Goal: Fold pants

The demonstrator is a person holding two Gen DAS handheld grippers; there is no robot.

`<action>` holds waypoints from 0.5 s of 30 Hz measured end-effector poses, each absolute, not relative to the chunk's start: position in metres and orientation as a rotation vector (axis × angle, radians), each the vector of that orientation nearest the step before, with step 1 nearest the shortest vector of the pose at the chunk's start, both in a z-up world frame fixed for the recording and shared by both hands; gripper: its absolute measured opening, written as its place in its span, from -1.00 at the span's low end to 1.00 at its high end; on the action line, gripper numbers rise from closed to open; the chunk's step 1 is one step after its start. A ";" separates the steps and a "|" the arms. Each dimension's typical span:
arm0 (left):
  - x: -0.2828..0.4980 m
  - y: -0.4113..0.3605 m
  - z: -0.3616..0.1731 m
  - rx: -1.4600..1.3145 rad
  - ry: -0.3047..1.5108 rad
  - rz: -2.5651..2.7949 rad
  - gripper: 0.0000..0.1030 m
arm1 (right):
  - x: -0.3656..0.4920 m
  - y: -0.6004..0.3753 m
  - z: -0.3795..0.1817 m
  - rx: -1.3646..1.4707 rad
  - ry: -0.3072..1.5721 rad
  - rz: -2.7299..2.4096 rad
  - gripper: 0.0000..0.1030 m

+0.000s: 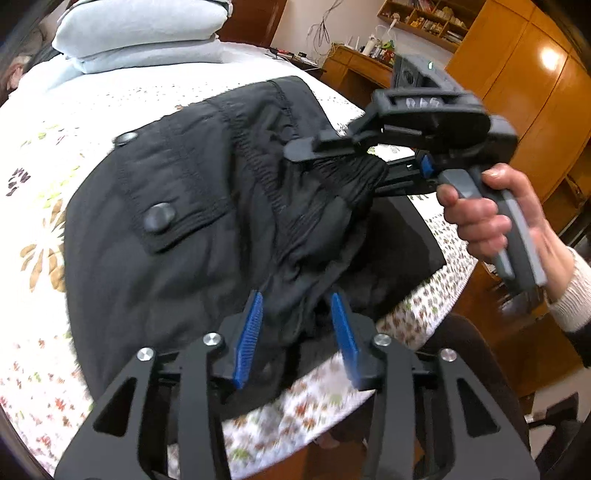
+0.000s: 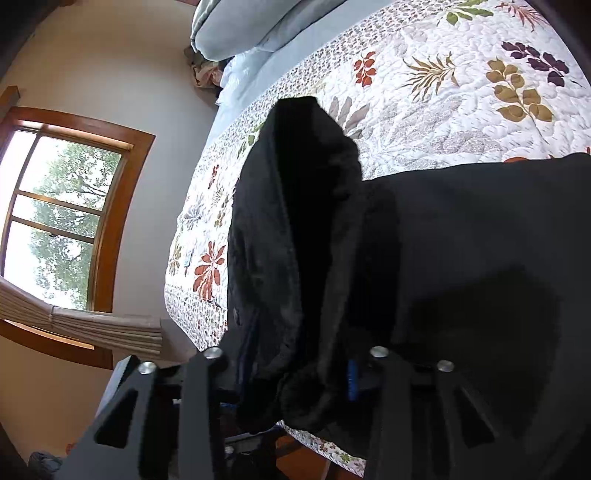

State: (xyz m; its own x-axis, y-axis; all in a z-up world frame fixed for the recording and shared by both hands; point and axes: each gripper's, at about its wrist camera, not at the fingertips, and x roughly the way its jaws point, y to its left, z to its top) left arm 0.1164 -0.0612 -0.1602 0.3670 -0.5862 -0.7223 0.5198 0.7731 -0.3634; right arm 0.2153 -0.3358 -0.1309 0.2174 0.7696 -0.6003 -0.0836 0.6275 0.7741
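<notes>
Black pants (image 1: 166, 221) lie on the floral quilt (image 1: 55, 147), back pocket flaps with snaps facing up. My left gripper (image 1: 297, 295) hovers at the near edge of the pants. Its blue pads (image 1: 251, 339) stand apart with a loose fold of cloth between them, not pinched. A hand holds my right gripper (image 1: 332, 162) at the right, shut on a bunched piece of the waistband. In the right wrist view the black cloth (image 2: 303, 221) rises out of the right gripper (image 2: 295, 369) and hides most of its fingers. The rest of the pants (image 2: 480, 240) lies flat to the right.
Pale blue pillows (image 1: 140, 33) are stacked at the head of the bed. A wooden wardrobe (image 1: 517, 74) and a cluttered desk (image 1: 354, 70) stand beyond the bed's right side. A window (image 2: 62, 206) is in the wall past the bed's other edge.
</notes>
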 end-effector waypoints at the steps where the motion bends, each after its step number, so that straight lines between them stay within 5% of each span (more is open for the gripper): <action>1: 0.115 -0.052 -0.158 -0.089 0.965 -0.694 0.01 | 0.215 -0.337 -0.131 0.697 1.216 0.662 -0.40; 6: 0.119 0.016 -0.147 -0.184 0.965 -0.509 0.24 | 0.213 -0.338 -0.115 0.717 1.197 0.705 -0.51; 15: 0.134 0.070 -0.140 -0.333 0.965 -0.350 0.27 | 0.205 -0.360 -0.063 0.725 1.107 0.778 -0.56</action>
State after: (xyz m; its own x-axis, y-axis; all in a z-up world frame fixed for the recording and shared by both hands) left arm 0.1341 0.0699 -0.1400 0.5221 -0.4317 -0.7355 0.1403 0.8941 -0.4253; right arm 0.2053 -0.3604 -0.0633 0.2512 0.8350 -0.4896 -0.1779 0.5370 0.8246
